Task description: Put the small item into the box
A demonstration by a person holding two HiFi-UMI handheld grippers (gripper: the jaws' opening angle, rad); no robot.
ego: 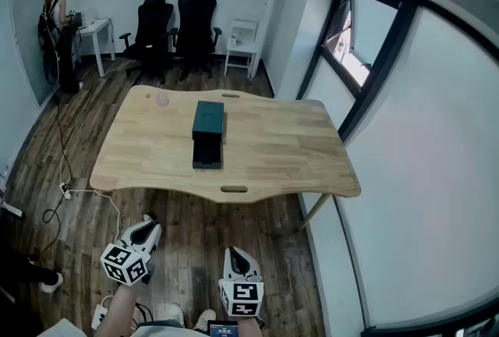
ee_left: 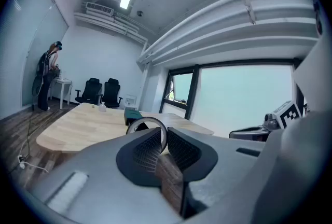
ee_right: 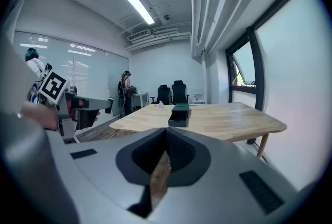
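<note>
A dark teal box (ego: 208,120) lies mid-table on the wooden table (ego: 288,156), its drawer (ego: 207,153) pulled out toward me. My left gripper (ego: 148,228) hangs low in front of the table, well short of it, shut on a thin grey ring (ee_left: 147,123) that stands up between its fingertips. The left gripper (ee_left: 165,141) points toward the box (ee_left: 132,113). Beside it, my right gripper (ego: 234,254) is also below the table's near edge. The right gripper (ee_right: 166,148) is shut with nothing in it, facing the box (ee_right: 180,114).
A small translucent object (ego: 162,100) sits near the table's far left corner. Two black office chairs (ego: 168,31) and a white stool (ego: 242,43) stand behind the table. A person (ego: 58,31) stands at a white desk far left. Cables (ego: 66,172) trail across the wooden floor.
</note>
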